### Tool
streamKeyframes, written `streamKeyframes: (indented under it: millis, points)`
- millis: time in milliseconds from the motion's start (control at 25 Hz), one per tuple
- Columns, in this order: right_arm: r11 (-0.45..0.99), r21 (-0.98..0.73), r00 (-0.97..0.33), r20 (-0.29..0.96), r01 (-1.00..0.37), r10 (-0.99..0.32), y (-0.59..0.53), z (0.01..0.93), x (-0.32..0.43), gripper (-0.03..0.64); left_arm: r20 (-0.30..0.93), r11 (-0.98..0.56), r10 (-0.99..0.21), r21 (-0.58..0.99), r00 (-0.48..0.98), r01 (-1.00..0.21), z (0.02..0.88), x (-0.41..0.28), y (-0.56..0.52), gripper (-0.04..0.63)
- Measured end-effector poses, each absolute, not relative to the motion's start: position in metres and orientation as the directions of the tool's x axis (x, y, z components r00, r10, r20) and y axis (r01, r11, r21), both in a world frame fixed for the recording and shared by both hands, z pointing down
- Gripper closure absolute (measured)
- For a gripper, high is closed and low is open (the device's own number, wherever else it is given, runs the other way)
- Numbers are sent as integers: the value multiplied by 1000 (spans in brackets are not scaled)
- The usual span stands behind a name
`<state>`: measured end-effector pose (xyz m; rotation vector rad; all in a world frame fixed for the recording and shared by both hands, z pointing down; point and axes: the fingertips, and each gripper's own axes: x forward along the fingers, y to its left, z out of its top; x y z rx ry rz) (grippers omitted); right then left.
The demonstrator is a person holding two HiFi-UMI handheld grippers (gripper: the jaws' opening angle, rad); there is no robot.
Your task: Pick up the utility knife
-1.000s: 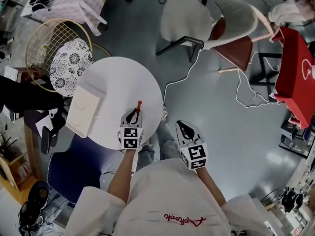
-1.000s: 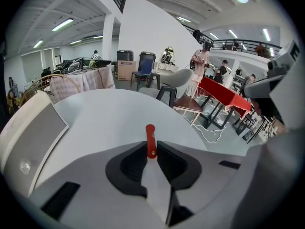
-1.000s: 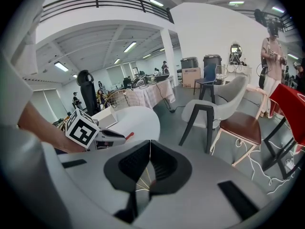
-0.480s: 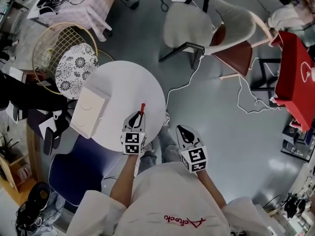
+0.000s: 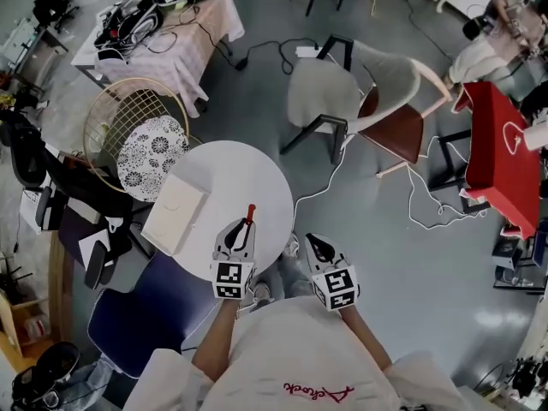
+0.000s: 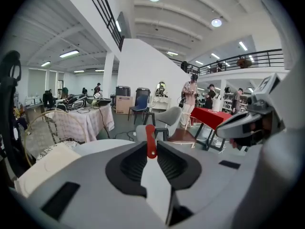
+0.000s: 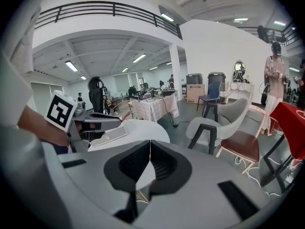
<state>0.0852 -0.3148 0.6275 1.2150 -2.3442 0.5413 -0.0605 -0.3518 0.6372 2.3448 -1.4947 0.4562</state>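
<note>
The utility knife (image 6: 151,146), white-bodied with a red tip, is clamped between the pads of my left gripper (image 6: 152,163), its red end sticking out past the fingertips. In the head view the left gripper (image 5: 238,231) holds the knife (image 5: 250,213) in the air above the near right edge of the round white table (image 5: 231,174). My right gripper (image 5: 315,247) hovers beside it off the table edge; its jaws meet with nothing between them (image 7: 150,161). The right gripper view also catches the left gripper (image 7: 97,123) with the knife's red tip (image 7: 126,115).
A flat white box (image 5: 175,214) lies on the table's left side. Around the table stand a wire chair with a patterned cushion (image 5: 145,148), a blue chair (image 5: 141,311), a grey chair (image 5: 330,92) and a brown-seated chair (image 5: 398,131). Cables (image 5: 419,195) trail across the floor; a red table (image 5: 497,144) is at right.
My left gripper has risen with the knife still in it and tilted more level. The right gripper rose a little beside it.
</note>
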Motion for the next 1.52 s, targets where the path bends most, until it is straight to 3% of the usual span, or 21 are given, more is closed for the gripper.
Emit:
streamKeyframes:
  millis: [560,1000,1520]
  points:
    - [525,-53,-506,362,-849,-783,-269,547,30,600,162,-435,-885,48,437,-899,528,-90,-282,520]
    - [503,-15,-484,297,-864,-823,-218,525,9,600,108,-491,-864,34,492,-871,512,-103,-240,520]
    - [482,-23,-465,305,-876,-831,-151,522,31,600,122,-514,-848,54,516,-856,513,-81,-173,520]
